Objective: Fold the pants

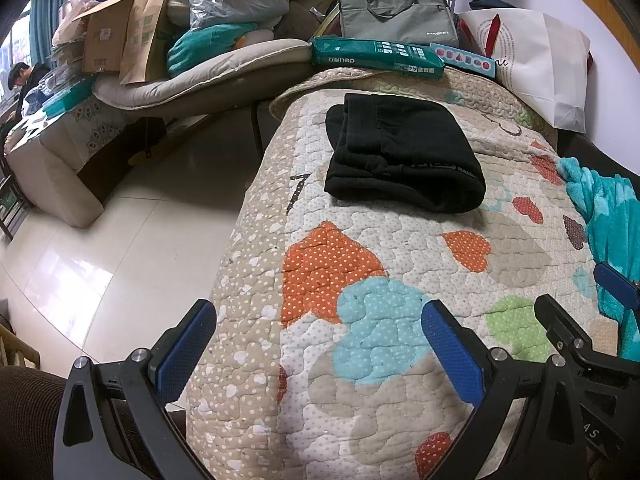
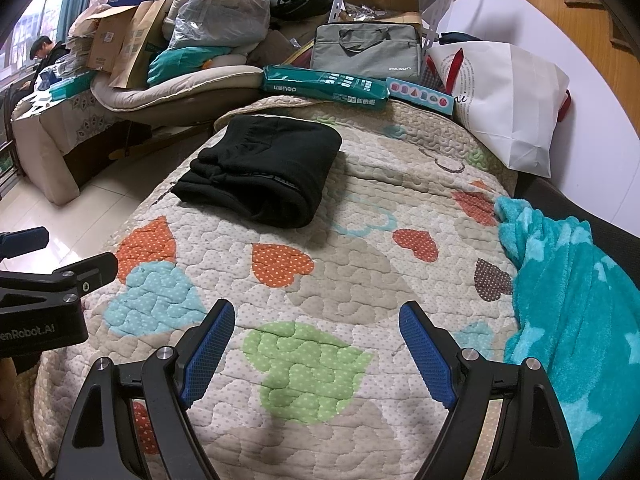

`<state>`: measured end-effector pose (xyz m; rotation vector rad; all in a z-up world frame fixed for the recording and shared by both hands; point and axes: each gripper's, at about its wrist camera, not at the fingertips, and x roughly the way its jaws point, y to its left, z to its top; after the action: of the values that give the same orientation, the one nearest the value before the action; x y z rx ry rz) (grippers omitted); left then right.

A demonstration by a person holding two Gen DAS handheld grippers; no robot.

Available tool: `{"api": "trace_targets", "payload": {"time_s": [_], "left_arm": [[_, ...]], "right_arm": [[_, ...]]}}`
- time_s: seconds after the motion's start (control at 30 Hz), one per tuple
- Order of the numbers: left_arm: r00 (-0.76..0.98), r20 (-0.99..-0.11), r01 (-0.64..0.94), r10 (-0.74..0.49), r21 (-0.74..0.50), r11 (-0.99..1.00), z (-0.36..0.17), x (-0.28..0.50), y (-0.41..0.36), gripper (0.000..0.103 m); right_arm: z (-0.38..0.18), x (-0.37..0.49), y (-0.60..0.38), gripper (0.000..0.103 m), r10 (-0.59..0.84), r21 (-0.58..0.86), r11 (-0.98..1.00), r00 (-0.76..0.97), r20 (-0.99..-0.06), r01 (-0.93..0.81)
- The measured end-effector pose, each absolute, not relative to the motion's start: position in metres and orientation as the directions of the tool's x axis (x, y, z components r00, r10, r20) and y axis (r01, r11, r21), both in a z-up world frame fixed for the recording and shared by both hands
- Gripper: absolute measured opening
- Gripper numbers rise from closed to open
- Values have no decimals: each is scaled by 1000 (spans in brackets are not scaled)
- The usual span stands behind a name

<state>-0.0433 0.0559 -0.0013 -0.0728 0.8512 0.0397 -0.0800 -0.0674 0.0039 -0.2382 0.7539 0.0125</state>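
Black pants (image 1: 400, 156) (image 2: 260, 172) lie folded into a compact bundle on the quilted heart-patterned bedspread (image 1: 380, 280) (image 2: 320, 280), toward its far end. My left gripper (image 1: 320, 320) hovers open over the near left edge of the bed, nothing between its blue pads, well short of the pants. My right gripper (image 2: 318, 322) is also open and empty above the near part of the quilt. In the left wrist view the right gripper (image 1: 580, 300) shows at the right edge; in the right wrist view the left gripper (image 2: 60, 256) shows at the left edge.
A teal fleece blanket (image 2: 568, 300) lies along the bed's right side. A white paper bag (image 2: 508, 104), a green paper pack (image 2: 324, 84) and a grey laptop bag (image 2: 364, 52) crowd the far end. Tiled floor (image 1: 100, 260) lies left; a person (image 1: 24, 76) sits far left.
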Motion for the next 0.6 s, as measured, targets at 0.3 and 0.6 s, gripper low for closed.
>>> {"api": "trace_targets", "payload": {"time_s": [0.3,0.6], "left_arm": [[649,-761,-67,-5,-65,996,-6,-46,56,103],[643,-765,-62,-40,-103,993,-4,-42,64,102]], "right_arm": [[3,-79,-65,88,-68,-203,974,734,-676,-97],[6,-75,-62,88,-26,-169,978,737,-676,-120]]}}
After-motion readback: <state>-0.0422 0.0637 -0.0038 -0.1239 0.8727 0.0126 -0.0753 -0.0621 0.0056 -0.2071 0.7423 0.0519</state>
